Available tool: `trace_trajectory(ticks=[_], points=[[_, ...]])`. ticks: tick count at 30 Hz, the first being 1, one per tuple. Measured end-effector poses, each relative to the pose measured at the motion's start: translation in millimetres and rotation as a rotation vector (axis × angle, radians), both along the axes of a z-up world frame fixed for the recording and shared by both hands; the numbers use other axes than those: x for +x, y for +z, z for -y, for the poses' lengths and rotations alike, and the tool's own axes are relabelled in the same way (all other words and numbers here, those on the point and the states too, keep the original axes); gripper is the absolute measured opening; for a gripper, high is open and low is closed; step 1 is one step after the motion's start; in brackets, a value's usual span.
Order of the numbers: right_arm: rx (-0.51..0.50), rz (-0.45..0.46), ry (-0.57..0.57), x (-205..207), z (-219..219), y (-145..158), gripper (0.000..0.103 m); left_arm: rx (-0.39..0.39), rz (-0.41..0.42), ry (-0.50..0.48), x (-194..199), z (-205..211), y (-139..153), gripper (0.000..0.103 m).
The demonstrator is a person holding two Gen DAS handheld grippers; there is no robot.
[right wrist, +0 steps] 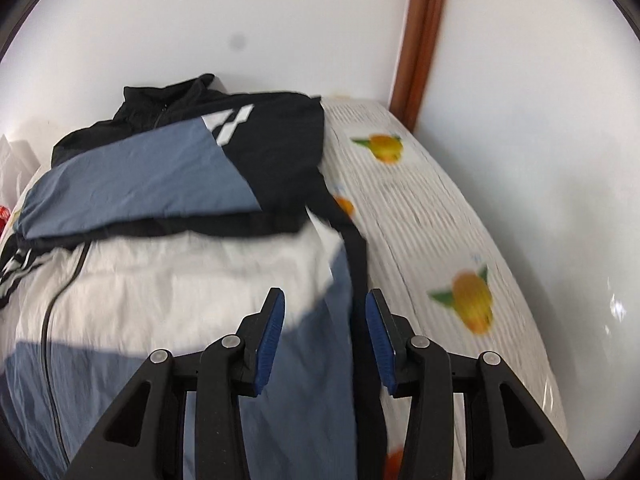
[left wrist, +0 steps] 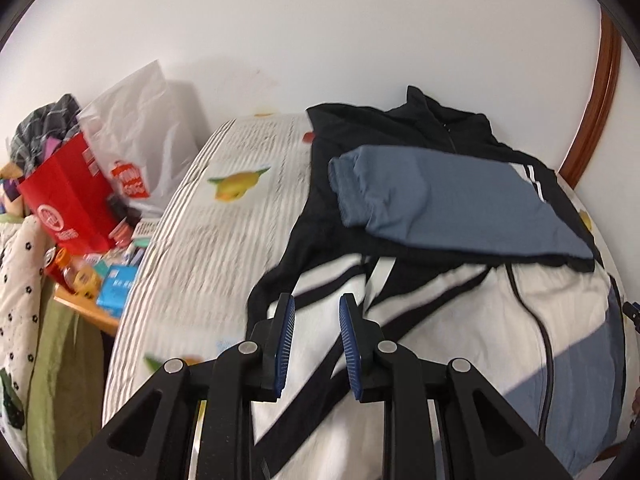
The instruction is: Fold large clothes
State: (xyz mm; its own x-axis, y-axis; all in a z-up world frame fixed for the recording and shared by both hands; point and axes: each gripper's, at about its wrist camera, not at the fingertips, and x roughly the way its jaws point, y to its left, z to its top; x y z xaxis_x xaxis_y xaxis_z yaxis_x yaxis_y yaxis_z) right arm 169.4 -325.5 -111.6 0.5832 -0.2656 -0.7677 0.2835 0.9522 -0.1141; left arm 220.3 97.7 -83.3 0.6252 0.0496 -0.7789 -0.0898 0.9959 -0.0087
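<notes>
Tools hang over a half-folded jacket on the bed

Tools first. The left tool point(left wrist: 316, 312) points down over the near left part of the jacket point(left wrist: 460, 320), its blue pads point(left wrist: 286, 344) a narrow gap apart. Cloth shows through that gap, but the pads do not press on it, so the tool has hold of nothing. The right tool point(right wrist: 325, 308) stands wider, its pads point(right wrist: 270, 340) well apart, and it too grips nothing. A blue panel and a black edge strip of the jacket lie below the gap.

The jacket is spread on the bed point(left wrist: 208, 240), with a cream body, black top and collar, and grey-blue panels. Its zip point(left wrist: 546, 356) runs down the front. In the left view the collar sits at about 12 o'clock from the tool. A grey-blue sleeve point(left wrist: 448, 204) is folded across the black chest, at about 1 o'clock. In the right view this sleeve point(right wrist: 136, 184) lies at about 11 o'clock, with white stripes near its shoulder.

The bed cover is striped white and printed with yellow fruit. A brown wooden frame point(right wrist: 424, 36) rises at 1 o'clock in the right view.

At 10 o'clock in the left view a red bag point(left wrist: 68, 196) and a white plastic bag point(left wrist: 144, 140) stand beside the bed, on a cluttered surface point(left wrist: 86, 308).
</notes>
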Motion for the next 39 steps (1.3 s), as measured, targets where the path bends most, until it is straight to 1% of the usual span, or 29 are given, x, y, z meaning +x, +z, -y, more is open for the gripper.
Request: trace_trajectory(ticks=[1,2,3,4,8,11,14,16,19,21,26,28,30,31,32,33,35,36,37,39], points=[[0.007,0.003,0.000,-10.0,1.7,-2.5,0.054,0.004,-0.002,0.004,-8.8,-1.2,-1.3,0.029],[0.012,0.007,-0.001,-19.6,3.2,-5.1,0.062,0.004,-0.002,0.004,-17.8,-2.1,-3.4,0.038],[0.016,0.008,0.002,-26.4,3.6,-7.4,0.064,0.005,-0.002,0.001,-22.6,-2.2,-5.1,0.044],[0.023,0.008,0.004,-34.6,4.3,-10.4,0.064,0.008,-0.005,0.003,-31.3,-2.6,-8.6,0.052],[0.058,-0.005,-0.002,-59.5,8.6,-24.2,0.065,-0.012,-0.019,0.004,-55.9,-6.8,-20.4,0.056],[0.093,-0.012,-0.001,-74.1,9.2,-35.8,0.065,-0.050,-0.043,0.007,-68.0,-13.6,-32.5,0.056],[0.115,-0.012,0.013,-80.1,6.1,-42.9,0.065,-0.070,-0.070,0.007,-76.3,-19.4,-45.8,0.056],[0.120,-0.017,0.027,-81.5,1.9,-48.0,0.065,-0.081,-0.081,-0.009,-80.0,-20.0,-55.0,0.056],[0.101,-0.024,0.032,-80.1,-4.1,-55.1,0.064,-0.079,-0.087,-0.016,-81.9,-18.3,-63.5,0.056],[0.089,-0.019,0.027,-77.9,-6.2,-55.4,0.061,-0.087,-0.101,-0.019,-80.7,-18.5,-68.8,0.056],[0.072,-0.009,0.031,-71.0,-10.8,-55.9,0.052,-0.049,-0.087,-0.040,-82.3,-13.0,-70.7,0.056],[0.075,-0.005,0.036,-69.7,-12.7,-55.8,0.047,-0.044,-0.083,-0.048,-84.9,-11.4,-71.0,0.054],[0.080,-0.007,0.051,-70.2,-15.7,-55.3,0.037,-0.028,-0.078,-0.055,-88.1,-9.3,-71.4,0.053],[0.083,-0.009,0.065,-70.8,-17.4,-54.9,0.032,-0.018,-0.076,-0.057,-90.5,-8.2,-71.4,0.049],[0.087,-0.014,0.081,-71.5,-19.5,-54.3,0.020,-0.015,-0.074,-0.057,-92.8,-8.0,-71.1,0.044],[0.086,-0.016,0.082,-72.3,-20.4,-54.2,0.016,-0.015,-0.072,-0.059,-94.5,-7.6,-70.9,0.041],[0.085,-0.016,0.081,-74.5,-20.3,-53.7,0.010,-0.011,-0.072,-0.055,-98.6,-7.1,-70.2,0.028],[0.095,-0.016,0.079,-76.6,-19.2,-53.1,0.009,-0.013,-0.074,-0.056,-100.8,-7.0,-69.7,0.024],[0.102,-0.014,0.075,-78.4,-17.8,-52.3,0.007,-0.011,-0.077,-0.059,-102.0,-6.7,-69.3,0.013],[0.104,-0.002,0.067,-85.2,-15.5,-49.2,0.004,-0.011,-0.083,-0.055,-104.2,-7.7,-67.5,0.009]])
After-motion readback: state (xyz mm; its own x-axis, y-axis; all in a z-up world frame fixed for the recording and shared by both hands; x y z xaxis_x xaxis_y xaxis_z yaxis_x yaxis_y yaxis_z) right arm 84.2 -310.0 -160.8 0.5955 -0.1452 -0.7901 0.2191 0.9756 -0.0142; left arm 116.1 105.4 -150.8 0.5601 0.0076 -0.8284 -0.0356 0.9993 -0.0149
